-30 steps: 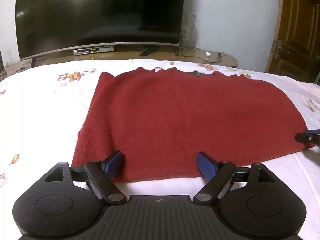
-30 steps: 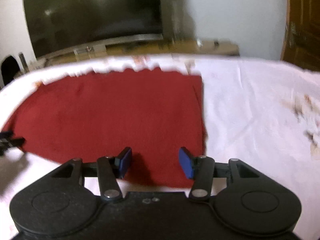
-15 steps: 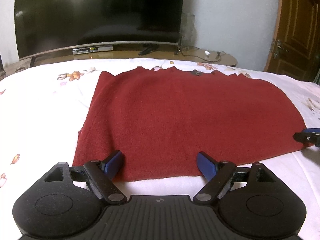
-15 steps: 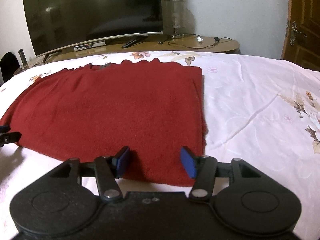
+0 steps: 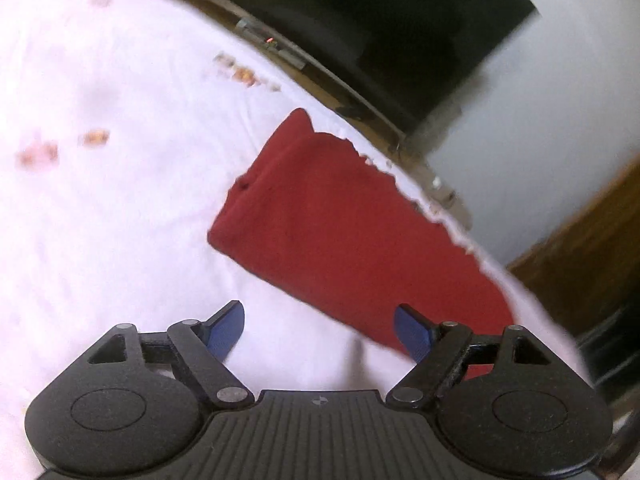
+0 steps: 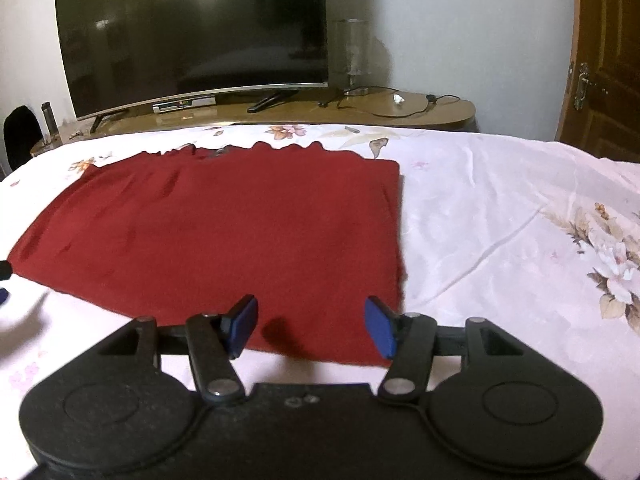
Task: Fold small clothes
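At the near edge of the bed (image 6: 500, 208), right gripper (image 6: 311, 326) spread wide, blue pads straddling the near right corner of the red garment (image 6: 224, 232), holding nothing. Just beyond, garment lying flat on the floral sheet, already doubled into a rough rectangle, wavy hem along the far side, right edge straight. Farther out, a television (image 6: 192, 36) on a low wooden stand (image 6: 400, 110) and a wooden door (image 6: 604, 60) at far right.

On the other side, left gripper (image 5: 319, 330) likewise wide open and empty, view tilted and blurred, left pad over bare sheet, right pad just over the garment's near edge. Contact with the cloth: cannot tell through the blur. Probably repositioning toward the near left corner.

Step in hand, as a judgement: taking both near corners for the next fold toward the far hem. To do it well:

- Level the left gripper and bring it squarely onto the near left corner, matching the right.
- Slide a lower pad under every layer before closing, not just the top one.
- Close both together, lift low, carry evenly so the near edge meets the far edge without skew.
- Watch for the bedsheet pinched along with the cloth.
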The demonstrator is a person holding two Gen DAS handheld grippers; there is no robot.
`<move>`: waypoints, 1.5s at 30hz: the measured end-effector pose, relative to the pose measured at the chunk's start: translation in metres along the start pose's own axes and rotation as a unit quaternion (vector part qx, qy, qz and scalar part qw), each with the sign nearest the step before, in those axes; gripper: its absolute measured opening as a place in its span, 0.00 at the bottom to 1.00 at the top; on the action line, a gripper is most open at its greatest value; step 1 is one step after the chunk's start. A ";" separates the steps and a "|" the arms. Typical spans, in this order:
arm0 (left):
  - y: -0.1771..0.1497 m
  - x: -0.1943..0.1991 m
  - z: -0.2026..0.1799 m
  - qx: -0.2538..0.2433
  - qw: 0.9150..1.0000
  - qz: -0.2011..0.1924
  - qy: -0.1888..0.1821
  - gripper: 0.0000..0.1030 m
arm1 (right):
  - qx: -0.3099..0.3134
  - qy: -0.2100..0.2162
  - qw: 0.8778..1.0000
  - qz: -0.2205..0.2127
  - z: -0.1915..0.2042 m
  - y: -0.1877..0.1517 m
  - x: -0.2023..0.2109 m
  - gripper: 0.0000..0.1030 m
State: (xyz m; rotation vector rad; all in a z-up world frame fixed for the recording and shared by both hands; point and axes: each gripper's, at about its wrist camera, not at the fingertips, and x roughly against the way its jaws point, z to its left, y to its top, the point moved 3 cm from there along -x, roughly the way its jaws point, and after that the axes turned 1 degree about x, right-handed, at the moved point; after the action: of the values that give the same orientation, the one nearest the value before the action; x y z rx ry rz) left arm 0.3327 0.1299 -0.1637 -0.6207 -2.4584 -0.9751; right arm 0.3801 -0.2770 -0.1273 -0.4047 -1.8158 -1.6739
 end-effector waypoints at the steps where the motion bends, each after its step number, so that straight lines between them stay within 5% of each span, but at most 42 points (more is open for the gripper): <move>1: 0.000 -0.002 0.005 0.027 1.000 0.001 -0.012 0.79 | -0.002 0.004 1.000 -0.001 0.002 0.001 0.001 0.56; 5: 0.004 -0.013 0.021 0.109 0.993 -0.001 -0.046 0.70 | -0.008 0.023 1.000 -0.015 0.013 0.006 0.007 0.56; 8: 0.006 -0.026 0.029 0.127 0.991 -0.003 -0.046 0.44 | -0.013 0.030 0.999 -0.026 0.021 0.012 0.008 0.56; 10: 0.009 -0.036 0.038 0.157 0.986 -0.001 -0.051 0.17 | -0.018 0.034 0.999 -0.025 0.026 0.016 0.005 0.56; 12: 0.006 -0.042 0.049 0.190 0.979 -0.007 -0.068 0.11 | -0.024 0.042 0.999 -0.024 0.030 0.019 0.000 0.56; 30: 0.006 -0.048 0.049 0.236 0.963 -0.033 -0.122 0.13 | 0.005 0.091 0.996 -0.019 0.080 0.047 -0.041 0.41; 35: -0.008 -0.023 0.050 0.253 0.955 -0.076 -0.133 0.44 | 0.008 0.097 0.995 -0.016 0.082 0.045 -0.044 0.41; 37: -0.010 -0.017 0.040 0.242 0.958 -0.086 -0.125 0.65 | 0.005 0.097 0.995 -0.013 0.080 0.043 -0.046 0.41; 39: -0.007 -0.018 0.026 0.223 0.966 -0.086 -0.100 0.74 | -0.002 0.096 0.995 -0.011 0.077 0.040 -0.047 0.41; 45: 0.010 -0.039 0.004 0.194 0.976 -0.088 -0.039 0.76 | -0.025 0.093 0.995 -0.008 0.067 0.037 -0.049 0.41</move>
State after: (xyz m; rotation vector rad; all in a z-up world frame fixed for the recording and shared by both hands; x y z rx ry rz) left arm 0.3685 0.1298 -0.1821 -0.3184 -2.7051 -0.5098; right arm 0.4242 -0.1977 -0.1287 -0.2470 -1.6489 -1.7109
